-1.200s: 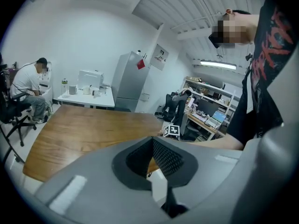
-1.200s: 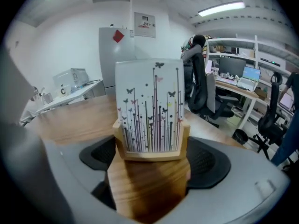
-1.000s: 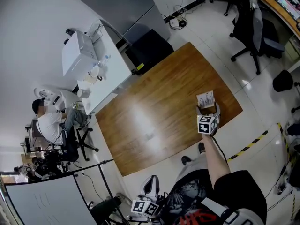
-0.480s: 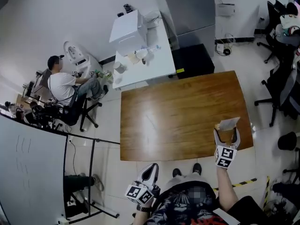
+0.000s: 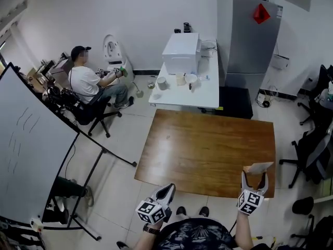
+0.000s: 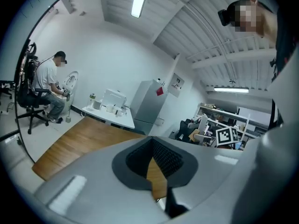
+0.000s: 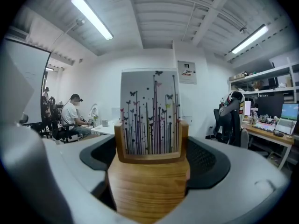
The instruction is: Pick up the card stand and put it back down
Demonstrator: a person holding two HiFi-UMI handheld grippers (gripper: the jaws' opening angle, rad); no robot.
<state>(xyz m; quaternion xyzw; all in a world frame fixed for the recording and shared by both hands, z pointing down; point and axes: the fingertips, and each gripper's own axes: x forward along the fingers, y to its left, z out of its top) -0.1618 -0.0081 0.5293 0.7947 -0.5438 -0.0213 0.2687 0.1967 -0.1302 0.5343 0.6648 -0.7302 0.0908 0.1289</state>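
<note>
The card stand [image 5: 257, 169] is a small wooden block with a white card printed with thin stripes and butterflies. My right gripper [image 5: 254, 176] is shut on it over the near right corner of the brown wooden table [image 5: 208, 145]. In the right gripper view the stand's wooden base [image 7: 149, 185] fills the space between the two dark pads [image 7: 100, 157], and the card [image 7: 150, 113] stands upright. My left gripper [image 5: 165, 192] hangs beside the person's body, short of the table's near edge. Its jaws [image 6: 154, 160] are together with nothing in them.
Behind the brown table stand a white table [image 5: 205, 87] with a white box and cups and a grey cabinet [image 5: 247, 35]. A person [image 5: 86, 82] sits at the far left. A whiteboard on a stand [image 5: 26, 155] is at my left, office chairs [image 5: 312, 150] at my right.
The head view has swung round and lifted, so more of the room shows. The right gripper keeps hold of the card stand, which now sits lower in the view at the table's near right corner.
</note>
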